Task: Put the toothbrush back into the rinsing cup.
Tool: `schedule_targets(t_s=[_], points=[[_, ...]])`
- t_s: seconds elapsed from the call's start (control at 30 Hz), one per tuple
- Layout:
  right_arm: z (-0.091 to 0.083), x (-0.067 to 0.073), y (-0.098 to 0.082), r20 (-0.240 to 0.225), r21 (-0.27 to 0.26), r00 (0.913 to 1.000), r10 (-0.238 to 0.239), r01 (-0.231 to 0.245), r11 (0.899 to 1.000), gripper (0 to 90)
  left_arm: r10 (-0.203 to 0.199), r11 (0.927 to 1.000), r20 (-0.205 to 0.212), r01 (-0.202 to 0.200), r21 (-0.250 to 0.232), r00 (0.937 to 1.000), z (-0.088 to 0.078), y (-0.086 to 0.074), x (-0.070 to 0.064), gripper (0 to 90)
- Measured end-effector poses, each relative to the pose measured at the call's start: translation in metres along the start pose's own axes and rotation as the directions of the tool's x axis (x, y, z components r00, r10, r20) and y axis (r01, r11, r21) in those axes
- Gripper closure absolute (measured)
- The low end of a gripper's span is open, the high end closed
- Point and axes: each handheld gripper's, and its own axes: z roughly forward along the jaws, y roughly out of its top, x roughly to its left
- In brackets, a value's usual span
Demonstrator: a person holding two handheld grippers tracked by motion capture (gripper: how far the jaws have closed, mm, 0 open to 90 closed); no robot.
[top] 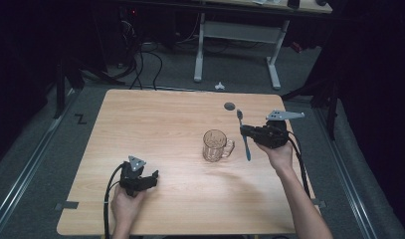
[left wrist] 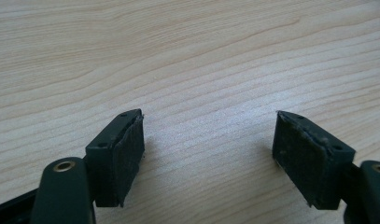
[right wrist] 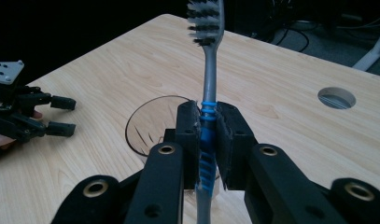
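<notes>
The left gripper (top: 149, 180) is sitting low over the wooden desk (top: 155, 119) at about 7 o'clock in the high view, held by the person's left hand (top: 124, 204). Its jaws are standing wide apart, and in the left gripper view its black pads (left wrist: 124, 158) are framing bare wood grain with nothing between them.

Moving right, a clear glass mug (top: 216, 145) is standing upright near the middle of the desk, its handle pointing toward 3 o'clock. In the right gripper view the mug's rim (right wrist: 152, 123) is showing just behind the jaws.

Just beside the mug, toward 3 o'clock, a toothbrush (top: 244, 134) with a grey neck and a blue ribbed grip is being held above the desk. The right gripper (top: 246, 131) is clamping narrowly on that blue grip, both pads pressing it from either side, as the right gripper view (right wrist: 207, 140) is showing. In that view the bristle head (right wrist: 205, 21) is pointing to 12 o'clock; in the high view the head is lying toward 12 o'clock and the handle end toward 6 o'clock. The person's right hand (top: 278, 149) is carrying this gripper from the desk's 4 o'clock side.

A round cable hole (top: 229, 105) is sitting in the desk at about 1 o'clock, beyond the toothbrush.
</notes>
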Motion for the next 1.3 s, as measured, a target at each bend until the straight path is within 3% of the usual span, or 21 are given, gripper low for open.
schedule_targets(t_s=[0.5, 1.3], points=[[0.012, 0.007, 0.018, 0.006, -0.057, 0.9991, -0.041, 0.041, 0.997, 80.4, 0.000, 1.0000, 0.001, 0.000, 0.000, 1.0000, 0.000, 0.000, 0.000, 25.6], [0.041, 0.011, 0.036, 0.036, -0.108, 0.9985, -0.040, 0.044, 0.993, 80.4, 0.001, 1.0000, 0.005, -0.001, -0.001, 1.0000, 0.000, 0.000, 0.000, 25.4]])
